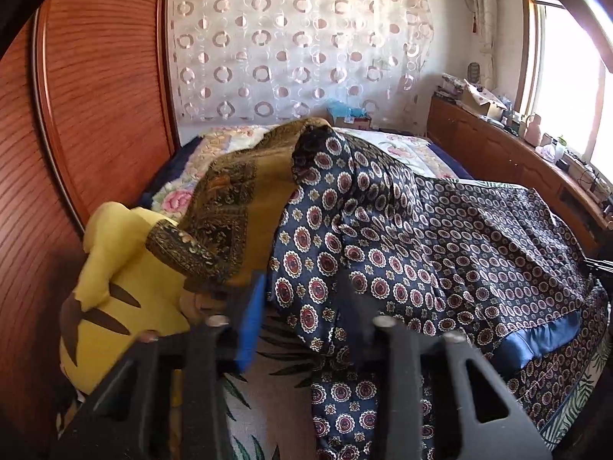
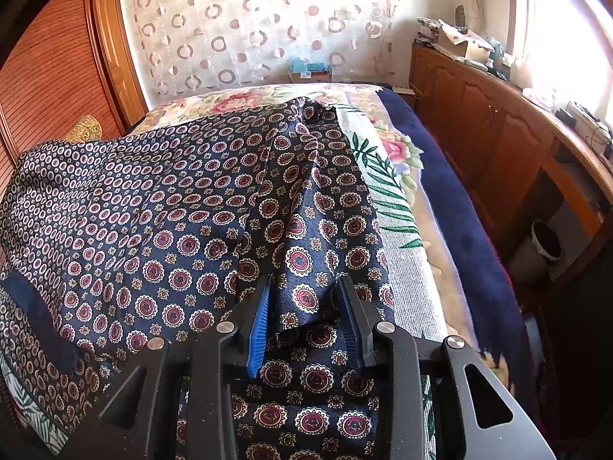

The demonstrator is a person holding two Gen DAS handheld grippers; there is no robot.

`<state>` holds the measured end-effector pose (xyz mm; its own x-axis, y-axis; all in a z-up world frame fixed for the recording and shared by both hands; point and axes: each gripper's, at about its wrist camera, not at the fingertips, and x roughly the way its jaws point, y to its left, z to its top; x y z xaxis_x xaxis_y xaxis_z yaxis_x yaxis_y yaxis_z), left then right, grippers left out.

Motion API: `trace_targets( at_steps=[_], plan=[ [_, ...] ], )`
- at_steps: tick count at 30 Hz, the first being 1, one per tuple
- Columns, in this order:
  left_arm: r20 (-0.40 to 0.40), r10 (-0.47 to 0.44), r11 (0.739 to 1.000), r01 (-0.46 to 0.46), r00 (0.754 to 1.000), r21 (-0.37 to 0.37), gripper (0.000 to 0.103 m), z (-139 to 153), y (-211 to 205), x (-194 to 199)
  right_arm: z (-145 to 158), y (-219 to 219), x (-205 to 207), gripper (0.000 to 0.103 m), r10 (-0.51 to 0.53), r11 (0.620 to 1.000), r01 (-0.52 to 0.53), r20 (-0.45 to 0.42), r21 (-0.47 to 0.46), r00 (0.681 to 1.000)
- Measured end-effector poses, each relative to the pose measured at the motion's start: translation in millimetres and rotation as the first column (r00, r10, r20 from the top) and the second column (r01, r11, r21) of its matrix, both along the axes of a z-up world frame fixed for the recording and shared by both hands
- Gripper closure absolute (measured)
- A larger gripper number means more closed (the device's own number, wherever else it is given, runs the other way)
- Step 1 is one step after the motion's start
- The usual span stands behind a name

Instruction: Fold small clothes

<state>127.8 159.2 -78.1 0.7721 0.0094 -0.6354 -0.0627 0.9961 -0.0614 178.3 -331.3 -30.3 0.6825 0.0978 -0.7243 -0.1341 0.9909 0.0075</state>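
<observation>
right gripper (image 2: 304,318): blue-padded fingers (image 2: 257,329) sit either side of a raised fold of the navy medallion-print garment (image 2: 184,207); cloth fills the gap, but I honestly can't tell if the pads are really biting it.

left gripper (image 1: 297,329): blurry here. One blue pad (image 1: 251,326) shows and the other finger is a dark smear against the garment's hanging edge, so can't tell if it's pinching or just near.

garment: spread over the bed (image 2: 452,207), one part humped up high, the near hem draping off the bed's front edge. It has a plain blue band along the lower edge.

olive-gold patterned cloth (image 1: 245,195): on the bed too, tucked against the far-left side of the garment, partly under it.

yellow plush (image 1: 122,268): just left of the gold cloth, at the bed's near-left corner, brown stripes on it.

leaf-print sheet (image 2: 394,207): on the bed, poking out under the garment's right side.

wooden cabinets (image 2: 498,122): run along the right of the bed, clutter on top.

circle-pattern curtain (image 2: 245,27): behind the bed's far end.
</observation>
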Motion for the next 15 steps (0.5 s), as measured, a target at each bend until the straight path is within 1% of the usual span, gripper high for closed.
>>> trace_targets(
  at_steps=[1,3,6,8,10,15],
  plan=[
    [-0.019,-0.005,1.000,0.005,1.000,-0.013,0.100,-1.9,1.5,3.1,0.2,0.9,0.1,0.095,0.011,1.000,-0.011,0.000,0.004,1.000],
    [-0.028,-0.012,1.000,0.012,1.000,-0.016,0.101,-1.5,0.8,3.8,1.2,2.6,-1.4,0.099,0.041,0.999,-0.041,0.003,0.013,0.999],
    [0.002,-0.040,0.999,0.040,0.999,-0.021,0.101,10.2,-7.0,-7.2,7.6,2.9,-8.7,0.101,0.060,0.998,-0.061,0.045,0.024,0.997],
    [0.027,-0.066,0.997,0.067,0.997,-0.044,0.101,20.4,-14.8,-18.4,13.9,-1.1,-14.6,0.101,0.061,0.997,-0.065,0.066,0.050,0.996],
    [0.037,-0.090,0.992,0.093,0.995,-0.086,0.101,27.6,-21.1,-31.0,22.7,-5.3,-22.0,0.101,0.070,0.995,-0.076,0.092,0.068,0.993],
    [0.062,-0.084,0.988,0.091,0.995,-0.124,0.101,34.8,-28.9,-59.1,51.6,-23.7,-46.5,0.101,0.063,0.990,-0.081,0.162,0.112,0.985]
  ],
)
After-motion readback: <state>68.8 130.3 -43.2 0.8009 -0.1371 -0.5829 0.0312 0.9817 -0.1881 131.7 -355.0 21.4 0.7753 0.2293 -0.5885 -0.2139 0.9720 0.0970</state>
